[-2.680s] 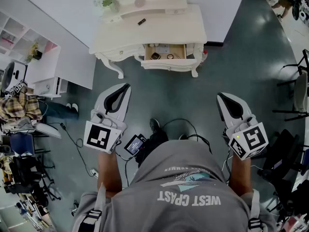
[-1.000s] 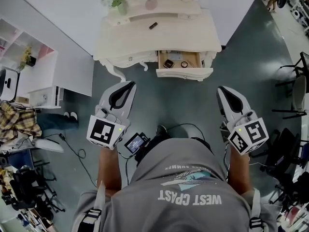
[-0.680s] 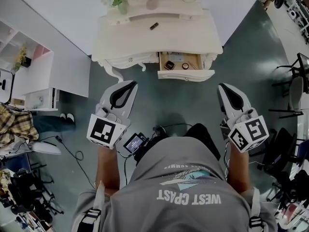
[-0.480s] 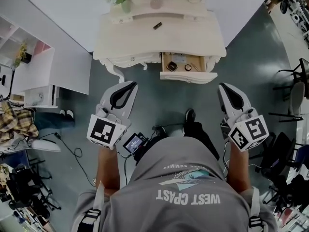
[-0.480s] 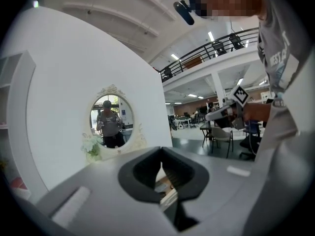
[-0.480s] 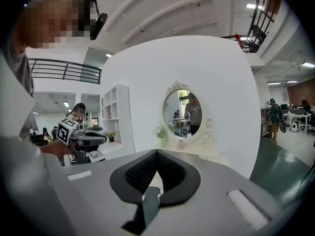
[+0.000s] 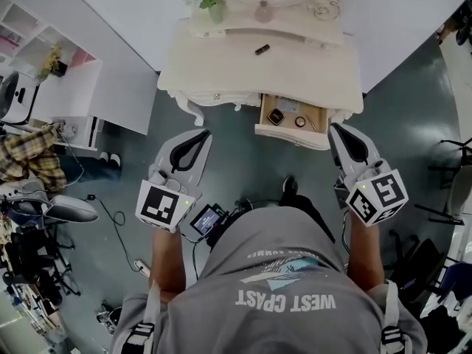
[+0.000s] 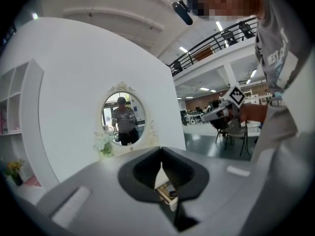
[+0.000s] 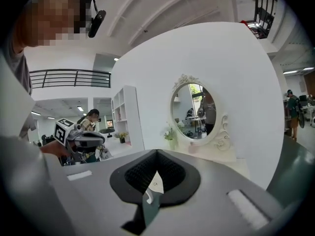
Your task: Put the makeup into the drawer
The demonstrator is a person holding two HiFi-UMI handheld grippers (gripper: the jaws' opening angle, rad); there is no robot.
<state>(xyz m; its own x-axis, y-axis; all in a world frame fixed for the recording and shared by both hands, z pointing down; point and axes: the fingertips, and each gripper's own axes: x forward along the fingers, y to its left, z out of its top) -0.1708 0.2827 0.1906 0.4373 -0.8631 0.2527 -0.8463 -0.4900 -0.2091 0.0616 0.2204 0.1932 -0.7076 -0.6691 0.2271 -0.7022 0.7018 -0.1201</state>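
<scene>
With jaws clenched empty on the left gripper (image 7: 200, 135) and right gripper (image 7: 336, 130), the right one is hovering just beside the open drawer (image 7: 291, 133), risking knocking it before reaching the makeup (image 7: 262, 49).

A cream-white carved dressing table (image 7: 310, 68) stands against a white wall. Its open wooden drawer (image 7: 291, 133) holds a dark square item (image 7: 275, 116) and a small round item (image 7: 300, 122), and a small dark makeup stick (image 7: 261, 49) lies alone on the tabletop. Over the grey-green floor (image 7: 243, 161), the grey left gripper (image 7: 203, 133) points towards the table, and the grey right gripper (image 7: 335, 128) is just beside the drawer's right corner, each with tips together.
</scene>
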